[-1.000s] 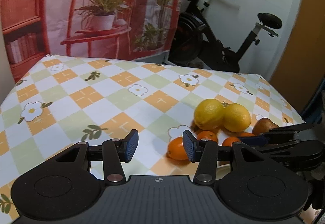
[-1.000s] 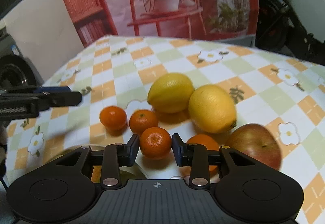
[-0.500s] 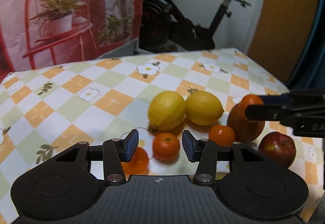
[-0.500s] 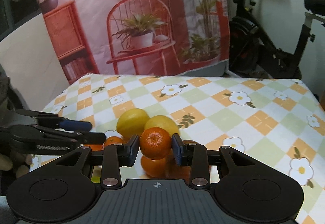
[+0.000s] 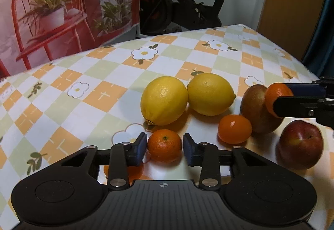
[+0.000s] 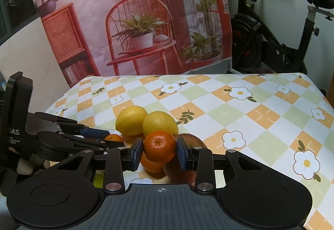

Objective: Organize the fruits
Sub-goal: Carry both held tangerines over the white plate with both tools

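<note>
Floral checked tablecloth (image 6: 261, 115); left tool (image 5: 165, 147) closing around a mandarin (image 5: 165, 148), right tool (image 6: 160, 153) holding another (image 6: 159, 146).

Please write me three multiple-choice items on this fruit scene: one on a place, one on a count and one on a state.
1. Where do the lemons lie?
A) on the checked tablecloth
B) in a basket
C) on the floor

2. How many apples show in the left wrist view?
A) none
B) two
C) four

3. What is the right gripper doing?
A) standing open and empty
B) holding a tangerine
C) holding a lemon

Key:
1 A, both rest side by side on the cloth.
2 B, two reddish apples sit right of the lemons.
3 B, its pads clamp the tangerine.
</note>
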Tool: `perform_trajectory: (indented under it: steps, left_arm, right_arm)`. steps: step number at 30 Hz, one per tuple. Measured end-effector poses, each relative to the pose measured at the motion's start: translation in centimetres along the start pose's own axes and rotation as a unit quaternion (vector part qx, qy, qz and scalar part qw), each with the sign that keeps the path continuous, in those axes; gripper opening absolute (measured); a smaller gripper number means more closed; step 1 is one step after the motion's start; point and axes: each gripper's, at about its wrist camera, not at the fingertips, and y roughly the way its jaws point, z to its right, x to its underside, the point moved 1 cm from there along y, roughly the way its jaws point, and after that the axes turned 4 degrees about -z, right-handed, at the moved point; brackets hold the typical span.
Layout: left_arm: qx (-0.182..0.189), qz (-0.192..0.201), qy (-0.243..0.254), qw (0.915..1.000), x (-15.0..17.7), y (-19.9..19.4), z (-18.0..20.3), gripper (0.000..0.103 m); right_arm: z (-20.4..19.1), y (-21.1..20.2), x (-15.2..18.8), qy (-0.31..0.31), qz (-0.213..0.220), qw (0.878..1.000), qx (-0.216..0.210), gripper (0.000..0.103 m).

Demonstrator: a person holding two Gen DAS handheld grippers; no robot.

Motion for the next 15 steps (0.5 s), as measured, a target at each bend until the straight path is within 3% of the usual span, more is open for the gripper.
perform_trajectory:
  steps: [7,15]
  left_arm:
    - [-0.008,0.013,0.005,0.9999,0.2,-1.3,0.2,0.038]
    - [0.003,0.044,-0.005,0.9990,1.1,-5.5,0.5,0.038]
  right_arm:
    - [-0.2,-0.1,0.3,0.002,-0.002,1.000,-0.004,0.032]
    - [-1.3,-1.1,0.8,-0.004,0.001,1.000,-0.014,0.032]
